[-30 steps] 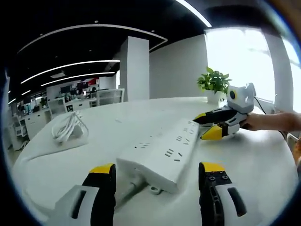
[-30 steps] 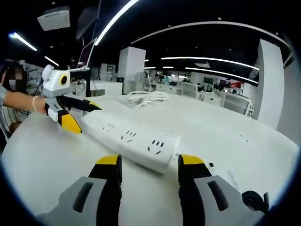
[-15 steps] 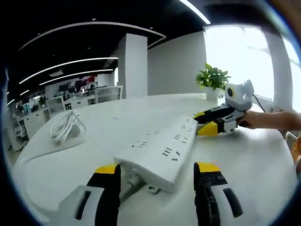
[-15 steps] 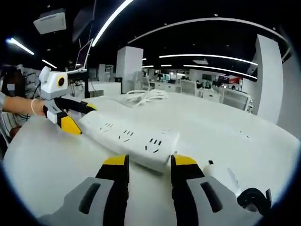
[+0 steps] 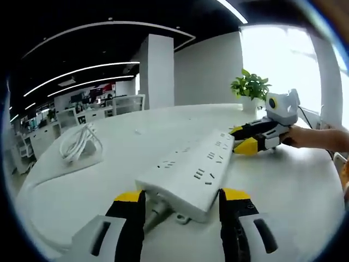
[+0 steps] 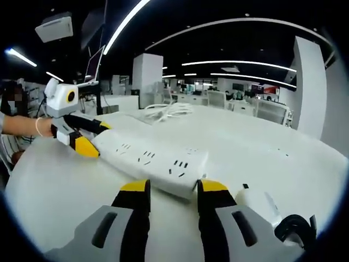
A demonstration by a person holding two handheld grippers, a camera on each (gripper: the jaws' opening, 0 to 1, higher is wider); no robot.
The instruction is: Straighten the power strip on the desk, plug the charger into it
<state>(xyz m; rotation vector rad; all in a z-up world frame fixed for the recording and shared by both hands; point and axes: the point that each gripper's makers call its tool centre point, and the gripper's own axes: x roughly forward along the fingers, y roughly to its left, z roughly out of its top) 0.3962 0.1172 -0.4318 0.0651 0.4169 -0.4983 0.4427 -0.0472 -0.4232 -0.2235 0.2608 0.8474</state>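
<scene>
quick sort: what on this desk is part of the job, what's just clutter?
Job:
- power strip, a claw at each end
- left claw
- right claw
- desk

Lying about:
- coiled white cable
- potted plant
- small black-and-white item by the right claw; can't tell if it's the charger

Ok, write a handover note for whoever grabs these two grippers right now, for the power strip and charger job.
Left gripper: fingers either side of the power strip at its cord end; grip unclear.
Right gripper: fingers either side of the opposite end; grip unclear.
The strip lies flat on the white desk, sockets up, nothing plugged in. A coiled white cable, likely the charger's, lies apart from it.
Done: both ends bracketed.
Left: square the strip, then fetch the charger and plug it in.
</scene>
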